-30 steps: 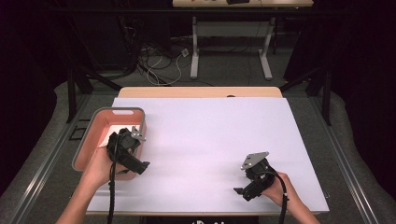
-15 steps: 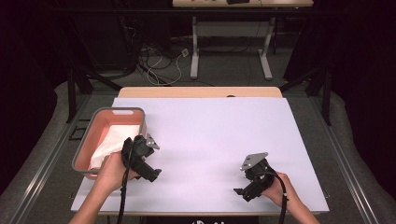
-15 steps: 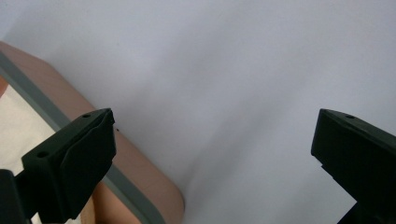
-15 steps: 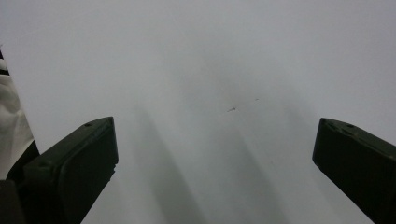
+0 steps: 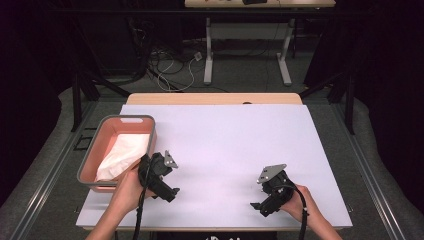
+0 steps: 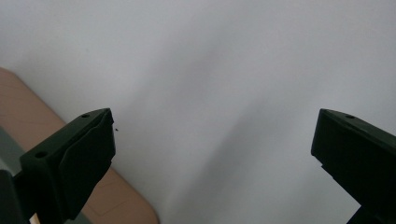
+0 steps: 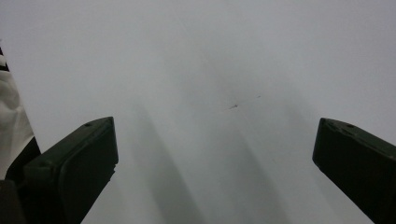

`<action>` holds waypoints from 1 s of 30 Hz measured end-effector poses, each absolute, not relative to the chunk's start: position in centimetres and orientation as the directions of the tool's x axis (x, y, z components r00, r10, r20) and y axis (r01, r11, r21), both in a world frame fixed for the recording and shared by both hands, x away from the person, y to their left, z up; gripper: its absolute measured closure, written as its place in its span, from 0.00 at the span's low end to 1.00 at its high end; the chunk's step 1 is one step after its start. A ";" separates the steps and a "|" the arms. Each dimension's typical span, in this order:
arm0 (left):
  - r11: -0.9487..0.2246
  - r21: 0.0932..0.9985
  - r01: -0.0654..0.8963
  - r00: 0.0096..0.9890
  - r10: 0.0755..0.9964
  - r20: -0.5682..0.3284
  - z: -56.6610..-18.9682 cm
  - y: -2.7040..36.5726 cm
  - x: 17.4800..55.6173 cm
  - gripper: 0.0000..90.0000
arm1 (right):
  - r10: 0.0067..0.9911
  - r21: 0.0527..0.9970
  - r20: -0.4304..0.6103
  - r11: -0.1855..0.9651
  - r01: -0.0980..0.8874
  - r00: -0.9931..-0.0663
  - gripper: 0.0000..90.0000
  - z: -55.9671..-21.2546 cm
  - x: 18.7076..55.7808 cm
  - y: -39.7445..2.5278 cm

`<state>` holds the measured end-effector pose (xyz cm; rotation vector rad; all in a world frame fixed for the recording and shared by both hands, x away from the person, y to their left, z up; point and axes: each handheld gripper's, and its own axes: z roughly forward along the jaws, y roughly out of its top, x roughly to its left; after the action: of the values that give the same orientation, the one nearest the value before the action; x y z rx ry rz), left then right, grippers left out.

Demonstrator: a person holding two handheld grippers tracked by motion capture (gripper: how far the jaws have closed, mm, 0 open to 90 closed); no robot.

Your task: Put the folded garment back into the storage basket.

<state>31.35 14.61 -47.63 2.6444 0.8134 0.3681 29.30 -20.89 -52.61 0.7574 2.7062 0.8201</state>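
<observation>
Nearest the person, the right gripper [image 5: 267, 192] rests low on the white desk [image 5: 235, 145], fingers spread wide and empty, likely parked. The left gripper [image 5: 159, 175], fingers also wide apart and holding nothing, sits just beside the pink bin [image 5: 95, 152]. A white cloth [image 5: 120, 155] lies crumpled inside that bin, apparently dropped there.

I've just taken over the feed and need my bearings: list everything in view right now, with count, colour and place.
Table: one, white top with a wooden far edge, centre.
Bin: one, salmon-pink with grey rim, table's left edge.
Cloth: one, white, crumpled inside the bin.
Desk frame: one, white legs, on the floor beyond the table.
Cables: several, black and white, on the floor beyond the table.
Left tool: one, black, beside the bin, jaws open, nothing between them.
Right tool: one, black, near-right of the table, jaws open, nothing between them.
</observation>
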 end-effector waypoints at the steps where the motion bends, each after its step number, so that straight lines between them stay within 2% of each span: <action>1: -0.775 0.403 0.487 0.802 0.580 0.145 -47.8 14.6 31.3 0.00 | 0.533 0.566 -0.053 0.713 0.414 -0.845 0.00 -52.6 29.3 -20.9; 30: -0.773 0.402 0.491 0.805 0.579 0.129 -51.6 14.0 29.9 0.00 | 0.526 0.563 -0.061 0.720 0.406 -0.849 0.00 -52.7 29.1 -20.9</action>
<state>29.93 14.02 -51.58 2.6408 0.8112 0.3493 29.14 -20.86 -52.72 0.7436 2.7088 0.8117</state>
